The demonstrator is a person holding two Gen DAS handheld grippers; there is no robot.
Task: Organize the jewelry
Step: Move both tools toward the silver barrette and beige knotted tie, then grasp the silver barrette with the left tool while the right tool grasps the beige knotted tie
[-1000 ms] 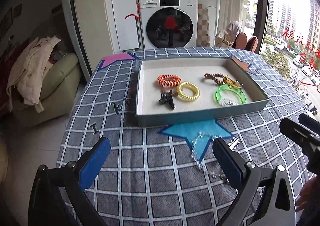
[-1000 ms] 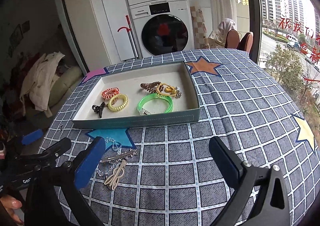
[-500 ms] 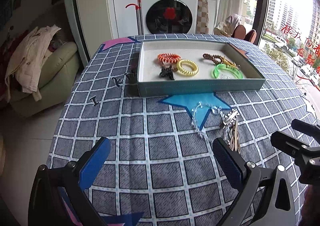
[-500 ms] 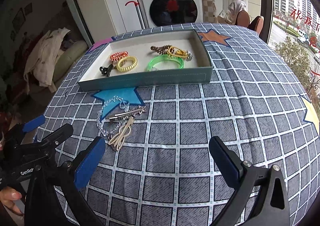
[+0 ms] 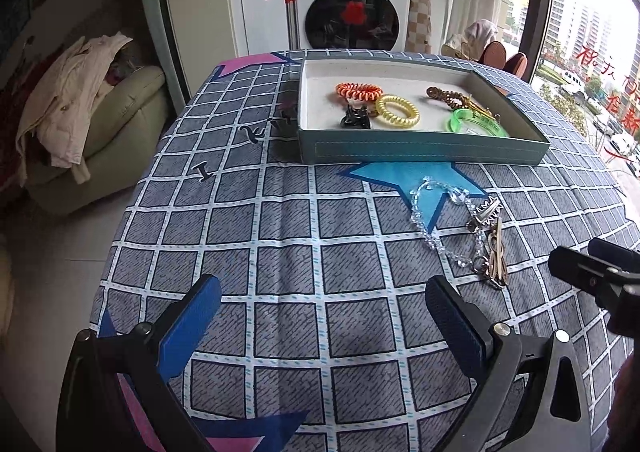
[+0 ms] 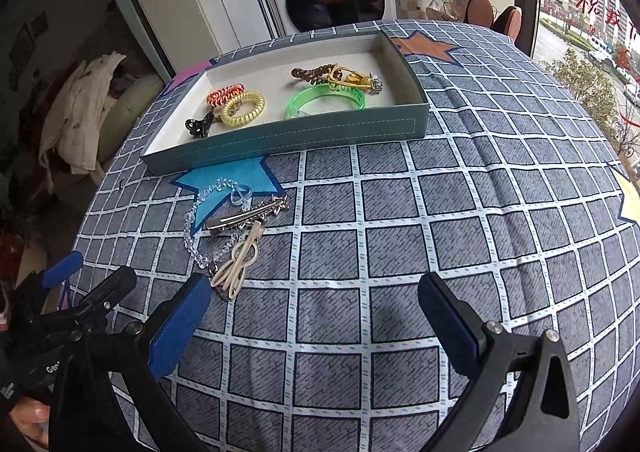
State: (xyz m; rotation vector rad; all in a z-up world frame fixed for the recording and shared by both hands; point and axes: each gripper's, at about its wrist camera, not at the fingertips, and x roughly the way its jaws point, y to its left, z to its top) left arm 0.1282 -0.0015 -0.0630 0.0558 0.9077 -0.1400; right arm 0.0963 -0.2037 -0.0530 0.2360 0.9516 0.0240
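A teal tray [image 5: 424, 149] [image 6: 288, 141] on the checked tablecloth holds an orange coil tie [image 5: 357, 90], a yellow coil tie [image 6: 243, 107], a black claw clip [image 5: 355, 119], a green bangle [image 6: 326, 99] and a brown coil with a gold piece [image 6: 336, 76]. In front of it, on the cloth, lie a clear bead chain [image 6: 200, 219], a silver hair clip [image 6: 248, 216] and a cream clip [image 6: 237, 268]. My left gripper [image 5: 320, 320] is open near the table's front, left of those pieces. Just right of the cream clip, my right gripper [image 6: 316, 312] is open and empty.
The round table's edge drops off at the left toward a sofa [image 5: 100, 131] with clothes on it. A washing machine [image 5: 352, 7] stands behind the table. A window [image 6: 592, 11] and chairs are at the right. Open cloth stretches right of the tray.
Both grippers have drawn back toward the table's front edge and lowered, so the tray looks farther away. Both stay open. The jewelry has not moved.
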